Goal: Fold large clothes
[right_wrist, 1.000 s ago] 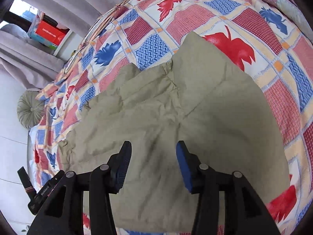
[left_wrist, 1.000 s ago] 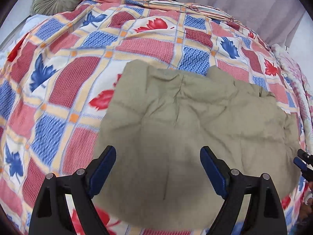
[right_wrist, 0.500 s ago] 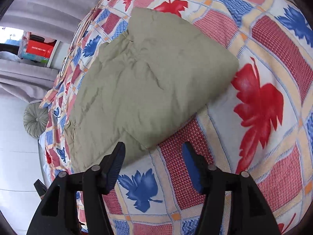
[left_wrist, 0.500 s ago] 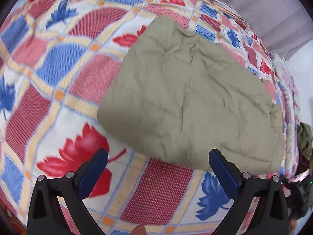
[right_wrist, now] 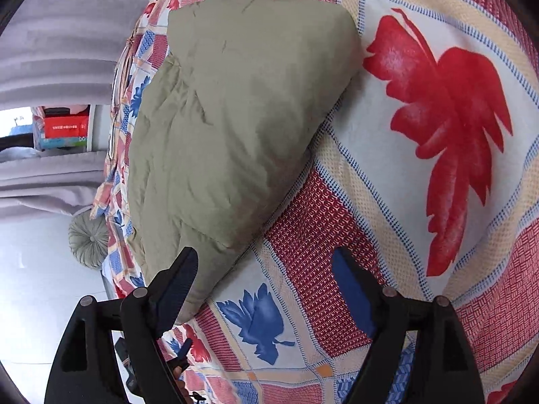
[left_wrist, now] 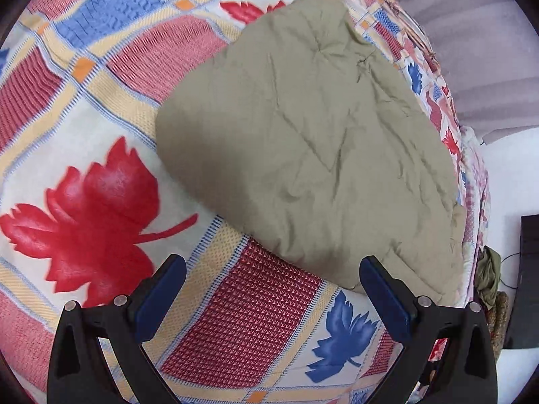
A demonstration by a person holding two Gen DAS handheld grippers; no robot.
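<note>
A folded olive-green padded garment (left_wrist: 320,134) lies flat on a bed with a red, blue and cream leaf-patterned cover (left_wrist: 84,185). My left gripper (left_wrist: 273,289) is open and empty, hovering just short of the garment's near edge. In the right wrist view the same garment (right_wrist: 229,118) lies at upper left. My right gripper (right_wrist: 266,286) is open and empty, over the bed cover (right_wrist: 438,118) beside the garment's near corner, its left finger (right_wrist: 178,282) in front of that corner.
Grey curtains (left_wrist: 478,33) hang behind the bed. A round grey cushion (right_wrist: 89,239) sits at the bed's far end. A red box (right_wrist: 65,126) stands on a shelf. Dark clothing (left_wrist: 488,276) and a black object (left_wrist: 525,286) lie off the bed's right side.
Both grippers have pulled back off the garment toward the near side of the bed. The garment now lies farther from the fingers. The right gripper has opened wider.
</note>
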